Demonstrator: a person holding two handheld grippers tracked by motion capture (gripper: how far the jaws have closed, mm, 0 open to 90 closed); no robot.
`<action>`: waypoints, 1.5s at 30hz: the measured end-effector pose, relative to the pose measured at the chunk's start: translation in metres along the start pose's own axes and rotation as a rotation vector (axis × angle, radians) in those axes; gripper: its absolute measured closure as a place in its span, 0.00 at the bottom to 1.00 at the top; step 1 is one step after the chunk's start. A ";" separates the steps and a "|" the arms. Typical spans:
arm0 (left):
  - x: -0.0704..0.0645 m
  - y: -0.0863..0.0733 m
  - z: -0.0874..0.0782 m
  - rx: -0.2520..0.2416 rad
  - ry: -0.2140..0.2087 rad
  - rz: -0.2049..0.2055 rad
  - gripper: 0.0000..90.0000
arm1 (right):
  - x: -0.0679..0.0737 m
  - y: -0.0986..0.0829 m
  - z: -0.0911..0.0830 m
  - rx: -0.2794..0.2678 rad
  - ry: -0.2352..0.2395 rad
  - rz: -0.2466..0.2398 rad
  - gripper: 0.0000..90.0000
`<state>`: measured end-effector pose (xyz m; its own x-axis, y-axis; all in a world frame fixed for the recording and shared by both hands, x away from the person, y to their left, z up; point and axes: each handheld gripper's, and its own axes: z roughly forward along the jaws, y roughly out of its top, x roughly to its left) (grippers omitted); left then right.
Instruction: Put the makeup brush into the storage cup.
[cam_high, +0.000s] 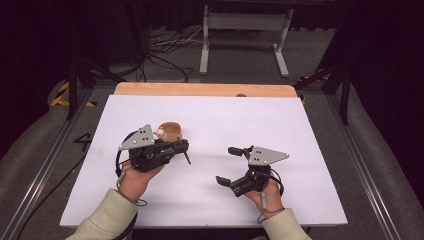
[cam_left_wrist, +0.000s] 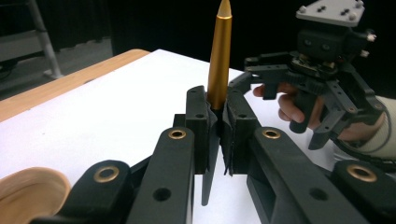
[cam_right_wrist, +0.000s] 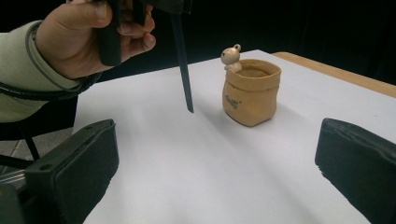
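Your left tool (cam_high: 181, 149) is clamped on a gold-and-black pen (cam_left_wrist: 218, 60), held upright above the white tabletop (cam_high: 215, 120) toward its left edge. The tan pen holder (cam_high: 171, 131) stands just beyond it. Your right tool (cam_high: 226, 165) sits wide open near the front edge, gripping nothing.

We note a white table sheet (cam_high: 210, 120) mid-frame, a wooden table edge (cam_high: 200, 89) above it, and a grey metal stand (cam_high: 245, 22) with cables (cam_high: 165, 50) at the top.
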<state>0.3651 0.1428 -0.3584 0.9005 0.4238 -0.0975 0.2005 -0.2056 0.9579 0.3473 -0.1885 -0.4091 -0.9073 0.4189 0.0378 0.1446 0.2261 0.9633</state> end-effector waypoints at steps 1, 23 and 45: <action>0.001 0.001 0.000 0.002 0.008 0.002 0.92 | -0.001 0.000 -0.001 -0.004 -0.011 0.004 0.00; 0.024 0.010 -0.003 -0.005 0.227 -0.065 0.92 | -0.007 -0.004 -0.010 -0.009 -0.039 0.024 0.00; 0.048 0.012 0.000 -0.033 0.372 -0.106 0.92 | -0.009 -0.005 -0.012 -0.008 -0.044 0.028 0.00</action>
<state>0.4110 0.1611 -0.3516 0.6724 0.7337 -0.0977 0.2670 -0.1172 0.9566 0.3496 -0.2038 -0.4116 -0.8847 0.4631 0.0536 0.1664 0.2064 0.9642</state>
